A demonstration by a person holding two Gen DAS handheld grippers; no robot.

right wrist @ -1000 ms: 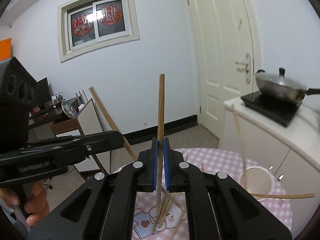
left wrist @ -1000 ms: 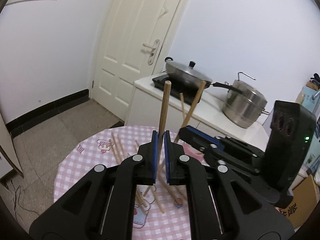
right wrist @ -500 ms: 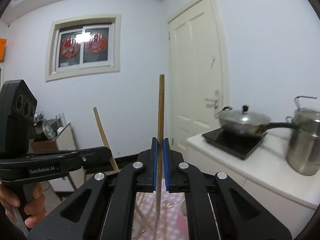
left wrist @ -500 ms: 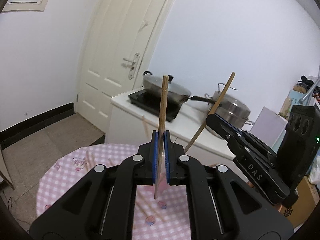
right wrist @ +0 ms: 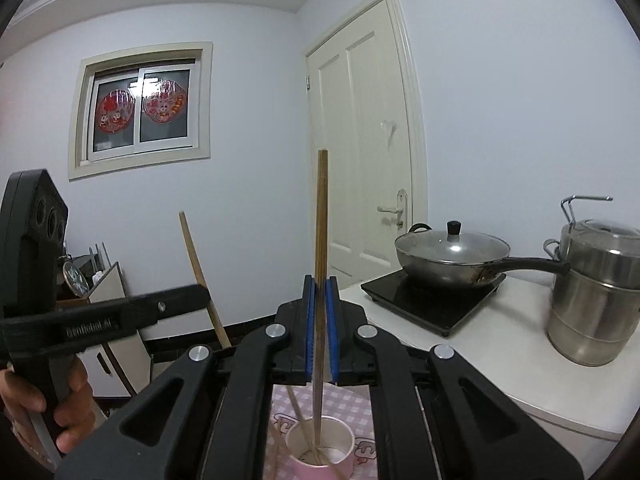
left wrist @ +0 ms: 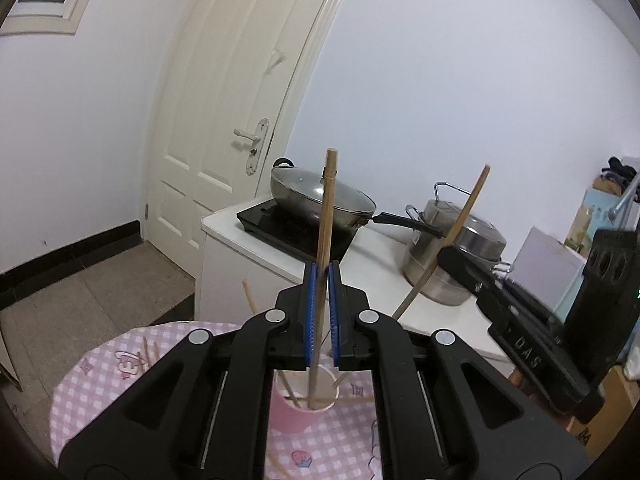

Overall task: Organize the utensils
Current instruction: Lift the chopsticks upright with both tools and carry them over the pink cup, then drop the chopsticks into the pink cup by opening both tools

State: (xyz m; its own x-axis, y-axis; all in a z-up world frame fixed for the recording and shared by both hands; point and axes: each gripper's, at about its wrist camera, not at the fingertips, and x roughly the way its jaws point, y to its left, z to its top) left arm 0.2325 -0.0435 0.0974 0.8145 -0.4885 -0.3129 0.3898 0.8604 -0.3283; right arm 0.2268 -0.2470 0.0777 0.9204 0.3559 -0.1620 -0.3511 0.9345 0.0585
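Note:
In the left wrist view my left gripper is shut on an upright wooden chopstick. Its lower tip hangs in the mouth of a pink paper cup holding a few other chopsticks. To the right, the right gripper grips a slanted chopstick. In the right wrist view my right gripper is shut on a darker chopstick whose tip reaches down into the pink cup. The left gripper enters from the left with its chopstick, held by a person's hand.
The cup stands on a round table with a pink checked cloth carrying loose chopsticks. Behind it is a white counter with a lidded wok on a black hob and a steel pot. A door is at the back.
Both grippers have risen and moved across the table with their chopsticks. The pink cup has come into view right beneath both, and the loose pile has slid out of sight.

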